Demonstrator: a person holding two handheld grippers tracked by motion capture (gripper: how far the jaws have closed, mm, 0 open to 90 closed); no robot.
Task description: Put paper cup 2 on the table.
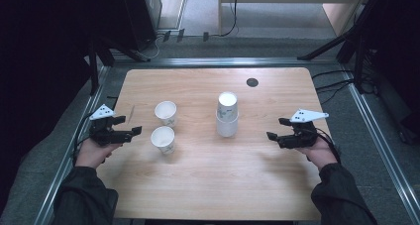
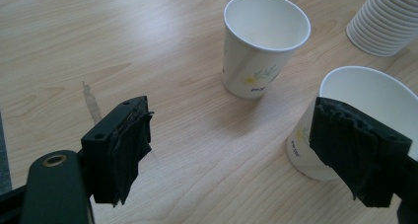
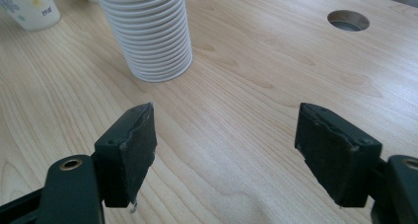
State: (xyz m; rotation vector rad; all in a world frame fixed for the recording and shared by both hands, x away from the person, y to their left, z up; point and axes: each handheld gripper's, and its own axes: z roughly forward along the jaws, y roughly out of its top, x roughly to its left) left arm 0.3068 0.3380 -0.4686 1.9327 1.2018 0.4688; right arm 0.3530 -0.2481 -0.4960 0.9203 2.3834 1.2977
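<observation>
Left tongs [image 1: 130, 126], jaws wide and empty, sit just left of the near cup [image 1: 163, 139]; right tongs [image 1: 277, 131], also wide, face the stack [image 1: 227, 114].

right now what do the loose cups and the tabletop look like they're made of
Loose cups: likely thin paper, matte white, rolled rims, printed flowers. Tabletop: light wood or wood-look laminate, smooth, with visible grain; which one is unclear.
</observation>
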